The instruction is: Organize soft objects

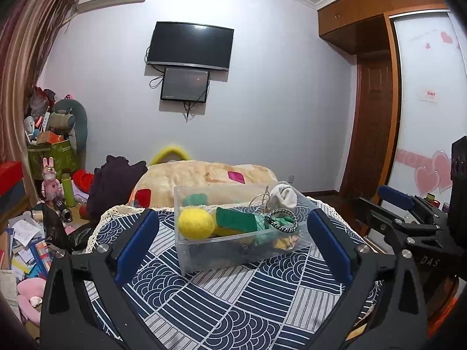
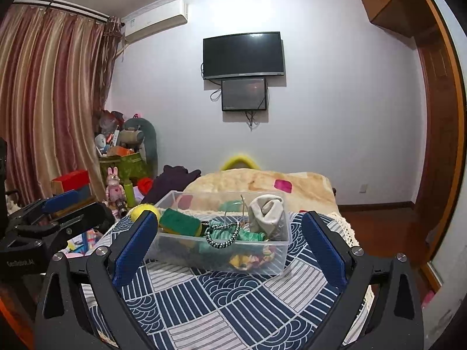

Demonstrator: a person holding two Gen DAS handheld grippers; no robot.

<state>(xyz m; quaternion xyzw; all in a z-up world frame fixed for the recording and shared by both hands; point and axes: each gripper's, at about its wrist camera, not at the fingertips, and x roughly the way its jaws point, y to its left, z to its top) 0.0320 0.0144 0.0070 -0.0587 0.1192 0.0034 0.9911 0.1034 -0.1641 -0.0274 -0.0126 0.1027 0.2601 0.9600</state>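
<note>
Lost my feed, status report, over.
Both hand-held grippers, left and right, open, empty. Clear bin on table holds yellow ball, sponge, white sock. Nothing blocking.

My left gripper (image 1: 233,233) is showing matte black angular arms, blue ribbed pads (image 1: 137,245) and round silver screws at the joints. My right gripper (image 2: 229,243) is looking the same: black frame with triangular cutouts, blue pads (image 2: 321,248), silver screws. Pale lettering is showing on both black bodies, reading "DAS" on the right one; the left one's is too blurred to read.
</note>
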